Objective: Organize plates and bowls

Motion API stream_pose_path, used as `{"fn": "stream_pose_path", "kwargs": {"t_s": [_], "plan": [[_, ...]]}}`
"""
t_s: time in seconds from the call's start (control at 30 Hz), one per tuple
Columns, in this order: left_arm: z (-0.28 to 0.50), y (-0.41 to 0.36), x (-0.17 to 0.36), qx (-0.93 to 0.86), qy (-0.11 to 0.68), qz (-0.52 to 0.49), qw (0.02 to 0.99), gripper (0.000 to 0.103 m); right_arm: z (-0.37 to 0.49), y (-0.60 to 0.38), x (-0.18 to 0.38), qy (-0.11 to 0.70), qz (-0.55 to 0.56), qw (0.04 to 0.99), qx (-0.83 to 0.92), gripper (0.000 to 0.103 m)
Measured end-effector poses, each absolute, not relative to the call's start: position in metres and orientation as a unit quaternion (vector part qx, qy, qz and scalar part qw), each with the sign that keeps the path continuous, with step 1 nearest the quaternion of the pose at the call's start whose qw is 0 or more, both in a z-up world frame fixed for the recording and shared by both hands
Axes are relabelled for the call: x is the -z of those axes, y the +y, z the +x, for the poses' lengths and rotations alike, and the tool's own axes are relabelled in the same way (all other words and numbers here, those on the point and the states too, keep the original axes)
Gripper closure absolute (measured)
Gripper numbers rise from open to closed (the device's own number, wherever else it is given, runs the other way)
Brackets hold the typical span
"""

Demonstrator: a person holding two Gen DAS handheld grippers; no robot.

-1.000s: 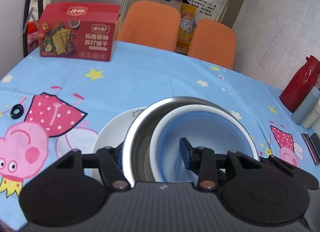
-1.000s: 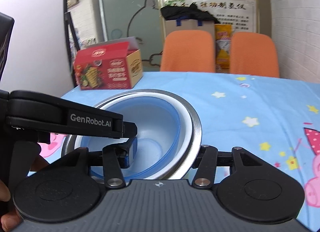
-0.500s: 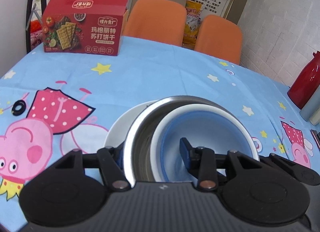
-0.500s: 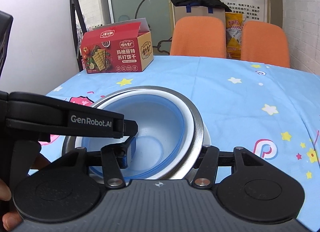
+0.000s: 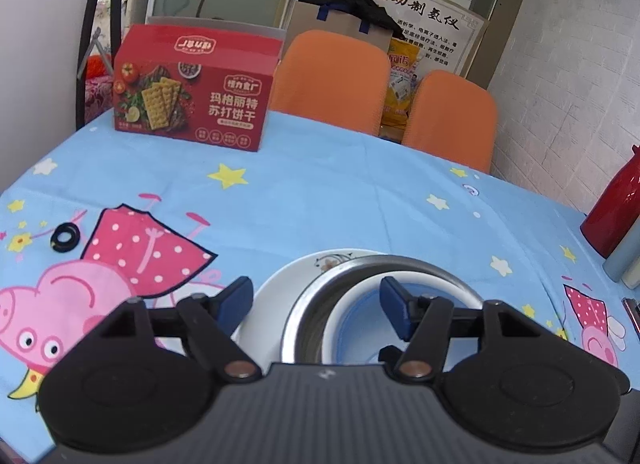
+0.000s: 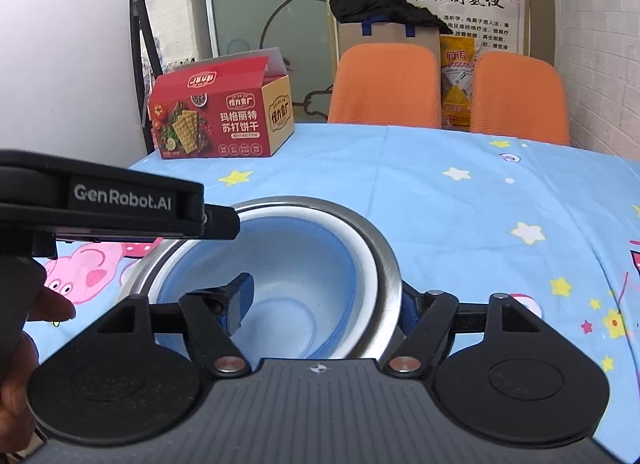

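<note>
A steel bowl (image 5: 304, 316) sits on a white plate (image 5: 272, 296) on the table, and a blue and white bowl (image 5: 360, 332) is nested inside it. My left gripper (image 5: 316, 302) straddles the bowls' near rims with its jaws opening; one pad hangs over the plate, the other over the blue bowl, and neither presses. In the right wrist view my right gripper (image 6: 324, 306) spans the steel bowl (image 6: 384, 260) rim with its jaws opening. One finger is inside the blue bowl (image 6: 296, 264), the other just outside the steel rim. The left gripper's body (image 6: 120, 199) reaches in from the left.
A red cracker box (image 5: 192, 99) stands at the table's far left, with two orange chairs (image 5: 332, 79) behind the far edge. A red bottle (image 5: 616, 207) stands at the right edge. A small black ring (image 5: 65, 238) lies on the cartoon tablecloth (image 5: 320, 183). A hand (image 6: 16, 344) holds the left tool.
Both grippers' jaws have spread wider and let go of the bowl rims. The left gripper has drawn back a little, so more of the white plate shows.
</note>
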State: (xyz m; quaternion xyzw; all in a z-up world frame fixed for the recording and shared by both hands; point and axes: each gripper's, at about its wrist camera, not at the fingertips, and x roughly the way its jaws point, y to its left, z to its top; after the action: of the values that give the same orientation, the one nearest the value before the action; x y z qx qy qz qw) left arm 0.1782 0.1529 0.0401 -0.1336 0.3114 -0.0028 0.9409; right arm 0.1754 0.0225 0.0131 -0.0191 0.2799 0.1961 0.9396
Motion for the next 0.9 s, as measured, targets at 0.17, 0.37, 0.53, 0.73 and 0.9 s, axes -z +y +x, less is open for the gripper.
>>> {"fn": "stream_pose_path", "kwargs": {"t_s": [0.17, 0.37, 0.53, 0.73, 0.9], "plan": [[0.174, 0.157, -0.045, 0.000, 0.305, -0.141, 0.942, 0.041, 0.180, 0.015, -0.019, 0.265, -0.016, 0.946, -0.183, 0.000], [0.158, 0.157, -0.053, -0.010, 0.276, -0.139, 0.951, 0.032, 0.183, -0.016, -0.033, 0.253, 0.029, 0.953, -0.162, 0.000], [0.140, 0.152, -0.059, -0.016, 0.250, -0.143, 0.957, 0.029, 0.174, -0.044, -0.030, 0.245, 0.065, 0.960, -0.119, 0.000], [0.123, 0.140, -0.066, -0.040, 0.221, -0.138, 0.965, 0.028, 0.167, -0.076, -0.024, 0.247, 0.107, 0.960, -0.083, 0.000], [0.113, 0.124, -0.069, -0.035, 0.225, -0.136, 0.964, 0.028, 0.157, -0.090, -0.021, 0.248, 0.127, 0.957, -0.078, 0.000]]}}
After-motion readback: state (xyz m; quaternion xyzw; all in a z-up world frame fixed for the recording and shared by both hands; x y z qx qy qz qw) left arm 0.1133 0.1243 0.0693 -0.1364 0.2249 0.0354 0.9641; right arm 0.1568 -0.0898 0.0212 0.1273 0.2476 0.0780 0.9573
